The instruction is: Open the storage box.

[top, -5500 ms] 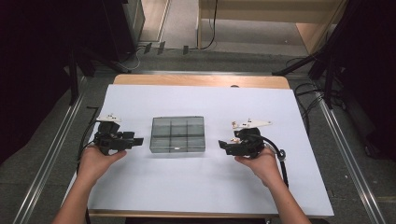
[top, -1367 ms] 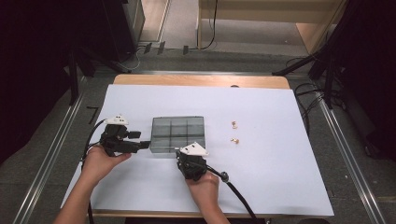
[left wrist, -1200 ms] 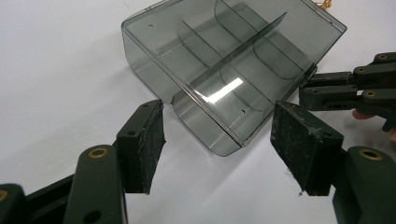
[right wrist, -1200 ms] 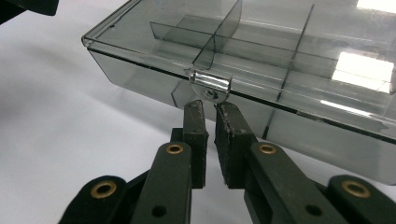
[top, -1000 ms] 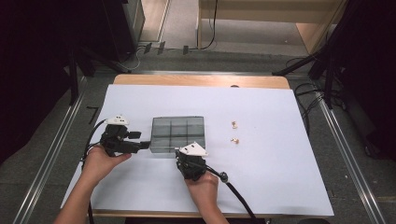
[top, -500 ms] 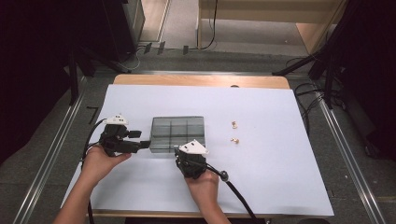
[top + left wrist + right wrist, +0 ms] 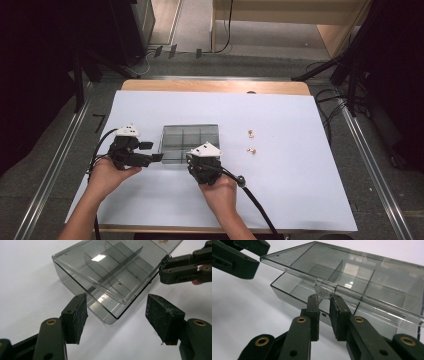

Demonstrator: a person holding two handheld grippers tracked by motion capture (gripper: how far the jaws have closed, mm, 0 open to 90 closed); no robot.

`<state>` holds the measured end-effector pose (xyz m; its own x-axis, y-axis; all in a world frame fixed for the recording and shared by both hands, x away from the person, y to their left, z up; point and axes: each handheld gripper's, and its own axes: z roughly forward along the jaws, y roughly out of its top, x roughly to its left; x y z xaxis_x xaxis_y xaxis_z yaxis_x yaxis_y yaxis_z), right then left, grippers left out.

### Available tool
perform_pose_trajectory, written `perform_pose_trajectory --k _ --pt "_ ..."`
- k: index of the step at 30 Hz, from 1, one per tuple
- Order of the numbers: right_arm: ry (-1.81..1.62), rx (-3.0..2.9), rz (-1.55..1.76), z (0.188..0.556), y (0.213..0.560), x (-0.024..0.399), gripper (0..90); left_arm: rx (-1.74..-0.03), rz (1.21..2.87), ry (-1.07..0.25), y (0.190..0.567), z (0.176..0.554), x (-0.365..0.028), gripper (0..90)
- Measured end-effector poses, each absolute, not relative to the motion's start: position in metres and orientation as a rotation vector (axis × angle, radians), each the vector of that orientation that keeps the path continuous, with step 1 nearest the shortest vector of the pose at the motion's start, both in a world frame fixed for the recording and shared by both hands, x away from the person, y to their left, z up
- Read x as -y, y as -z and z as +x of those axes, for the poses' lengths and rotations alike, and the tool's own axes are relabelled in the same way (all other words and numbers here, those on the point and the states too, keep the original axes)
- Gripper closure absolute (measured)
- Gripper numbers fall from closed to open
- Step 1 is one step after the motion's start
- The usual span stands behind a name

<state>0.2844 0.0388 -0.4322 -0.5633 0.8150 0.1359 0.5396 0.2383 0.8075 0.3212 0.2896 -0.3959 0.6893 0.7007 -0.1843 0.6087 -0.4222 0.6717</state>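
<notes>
high view: the smoky clear box [image 7: 189, 144] is sitting mid-frame on the white table [image 7: 280, 200]. The left gripper [image 7: 155, 158] is parking at its left edge to brace it, the right gripper [image 7: 199, 161] is working the near edge. Two small brass bits [image 7: 251, 141] are lying well off to the right.

left gripper view: jaws are gaping roughly halfway around the box's near corner, pads clear of it.

right gripper view: the right gripper [image 7: 324, 312], nearly closed, has just been easing open slightly, with the lid [image 7: 352, 272] tab [image 7: 325, 290] at its tips.

vs 1.4 s ago: lid is now lifting off the base.
</notes>
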Motion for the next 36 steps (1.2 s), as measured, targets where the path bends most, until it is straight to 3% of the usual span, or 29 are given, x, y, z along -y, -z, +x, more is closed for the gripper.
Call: perform_pose_trajectory --k 3,10,14,27,36 --pt "-1.227 -2.222 1.233 0.287 0.427 -0.038 79.8 -1.002 2.176 -0.171 0.397 0.322 -0.286 36.9" --pt "-1.275 -2.259 1.255 0.294 0.421 -0.033 79.7 -1.030 2.171 -0.201 0.400 0.324 -0.275 53.1" --pt "-1.293 -2.285 1.243 0.296 0.419 -0.030 78.1 -1.037 2.172 -0.231 0.400 0.324 -0.271 57.2" --pt "-1.326 -2.332 1.181 0.300 0.418 -0.001 71.6 -1.048 2.146 -0.225 0.398 0.325 -0.274 57.5" --pt "-1.307 -2.339 1.187 0.303 0.423 0.027 71.7 -1.050 2.147 -0.226 0.398 0.325 -0.275 57.0"
